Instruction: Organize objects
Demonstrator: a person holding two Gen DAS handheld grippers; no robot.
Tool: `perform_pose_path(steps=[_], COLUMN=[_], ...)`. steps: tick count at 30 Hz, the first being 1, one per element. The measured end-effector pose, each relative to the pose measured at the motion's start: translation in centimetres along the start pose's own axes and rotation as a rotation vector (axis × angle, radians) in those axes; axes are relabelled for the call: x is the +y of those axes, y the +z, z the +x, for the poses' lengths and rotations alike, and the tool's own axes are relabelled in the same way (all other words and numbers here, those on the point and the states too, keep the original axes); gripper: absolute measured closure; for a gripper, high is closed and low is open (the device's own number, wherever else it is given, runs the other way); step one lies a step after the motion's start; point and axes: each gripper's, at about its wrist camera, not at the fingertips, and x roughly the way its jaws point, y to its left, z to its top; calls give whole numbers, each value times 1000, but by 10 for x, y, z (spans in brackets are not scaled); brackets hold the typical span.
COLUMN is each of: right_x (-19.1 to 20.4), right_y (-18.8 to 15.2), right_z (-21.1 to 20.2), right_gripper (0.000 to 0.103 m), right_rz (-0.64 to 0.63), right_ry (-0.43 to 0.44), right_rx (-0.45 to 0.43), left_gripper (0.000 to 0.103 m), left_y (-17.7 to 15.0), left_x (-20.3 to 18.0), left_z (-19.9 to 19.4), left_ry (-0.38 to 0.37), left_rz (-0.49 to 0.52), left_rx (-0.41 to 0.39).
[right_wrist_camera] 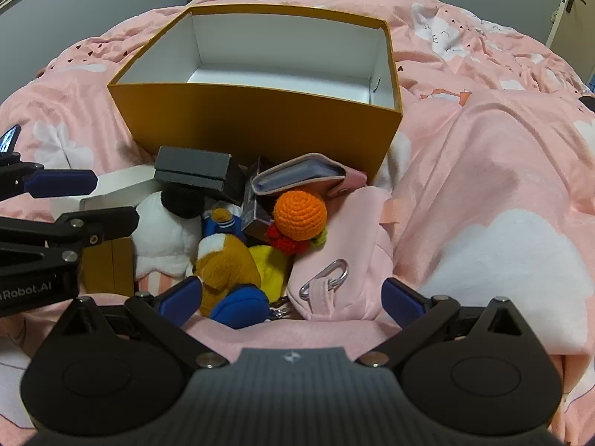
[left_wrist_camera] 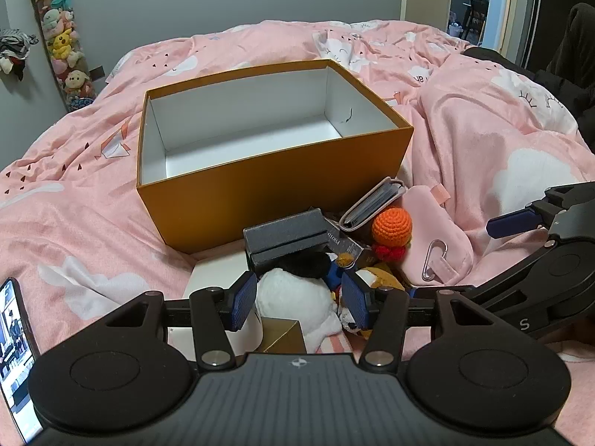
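**Open box on the bed, heap of small things waiting in front of it**

While a pink duvet (left_wrist_camera: pixel 483 141) printed with white clouds covers the whole bed, a large orange box (left_wrist_camera: pixel 267 189) with a white inside sits on it, lid off and nothing visible within. Just in front of the box's near wall lies the heap of things to be sorted. At the heap's right side lies a pink pouch (right_wrist_camera: pixel 349 245) with a metal carabiner (right_wrist_camera: pixel 327 278) clipped to its strap. Left of it are a white plush toy (left_wrist_camera: pixel 293 297) with a black patch on top, a brown plush figure (right_wrist_camera: pixel 227 264) with blue feet, and a dark grey case (left_wrist_camera: pixel 286 238) that touches the box. A pink card wallet (right_wrist_camera: pixel 305 178) leans over an orange crocheted ball (right_wrist_camera: pixel 300 215), and a white carton (left_wrist_camera: pixel 217 275) and a small gold box (left_wrist_camera: pixel 284 334) lie at the heap's left edge. A phone (left_wrist_camera: pixel 15 353) with a lit screen lies on the duvet at far left.

The left gripper (left_wrist_camera: pixel 299 303) hangs over the heap with its blue pads apart on either side of the white plush toy, not pressing it. The right gripper (right_wrist_camera: pixel 292 299) is spread wide above the brown figure and the pouch, holding nothing.
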Motion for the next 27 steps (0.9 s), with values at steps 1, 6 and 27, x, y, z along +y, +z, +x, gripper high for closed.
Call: perform_pose_path(steps=[1, 6, 27], right_x=[0, 0, 1], right_y=[0, 1, 0], right_z=[0, 1, 1], right_gripper=[1, 1, 1], right_rz=[-1, -3, -1], right_ry=[0, 1, 2], right_rx=[2, 7, 8], left_gripper=[40, 40, 40], left_y=[0, 0, 0], left_x=[0, 0, 0], left_z=[0, 0, 1], left_ry=[0, 2, 11], left_rz=[0, -2, -8], left_rx=[0, 1, 5])
